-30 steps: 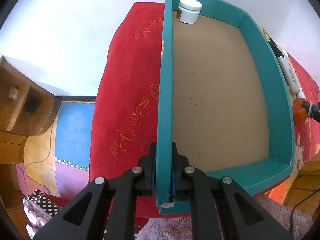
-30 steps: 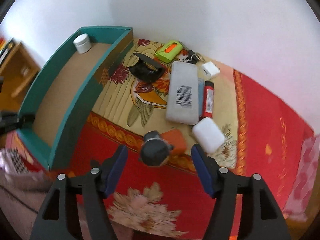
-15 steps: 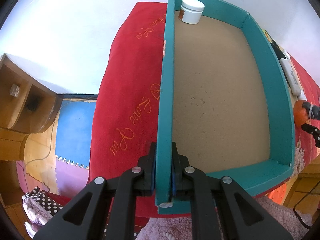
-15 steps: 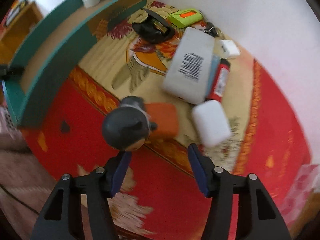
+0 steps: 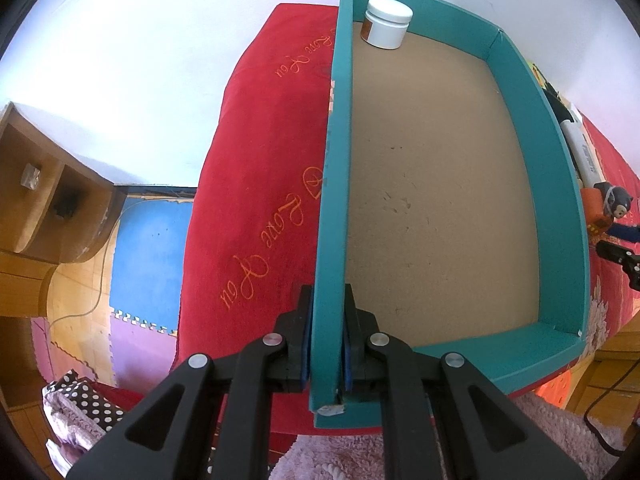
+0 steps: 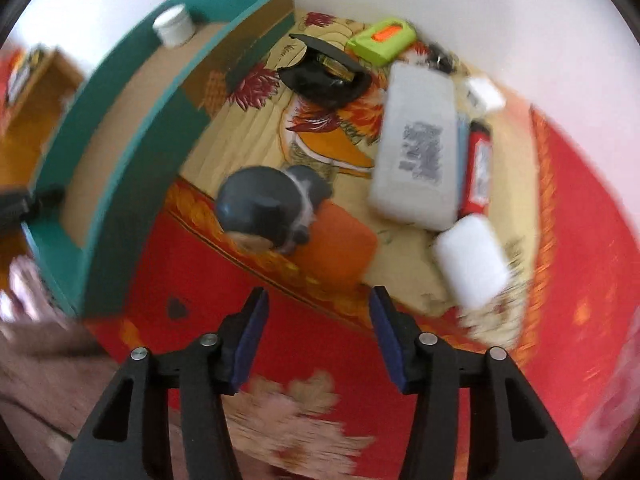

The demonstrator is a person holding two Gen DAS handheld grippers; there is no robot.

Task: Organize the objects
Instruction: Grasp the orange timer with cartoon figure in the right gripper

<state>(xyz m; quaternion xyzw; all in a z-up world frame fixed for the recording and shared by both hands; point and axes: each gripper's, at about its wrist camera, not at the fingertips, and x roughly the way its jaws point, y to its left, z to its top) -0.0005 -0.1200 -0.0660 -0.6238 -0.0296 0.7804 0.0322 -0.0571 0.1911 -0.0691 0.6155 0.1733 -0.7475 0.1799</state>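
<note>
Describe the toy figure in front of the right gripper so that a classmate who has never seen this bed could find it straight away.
Start at the teal tray on the red bedspread, then move to the patterned cloth beside it, strewn with small items. Nearest the open right gripper lies the toy figure. It alone has a rounded dark grey head and an orange body; its neighbours are flat white boxes.

Orange script on the red blanket (image 5: 256, 184) reads "Love You", seen upside down. Print on the white box (image 6: 418, 148) is too blurred to read.
</note>
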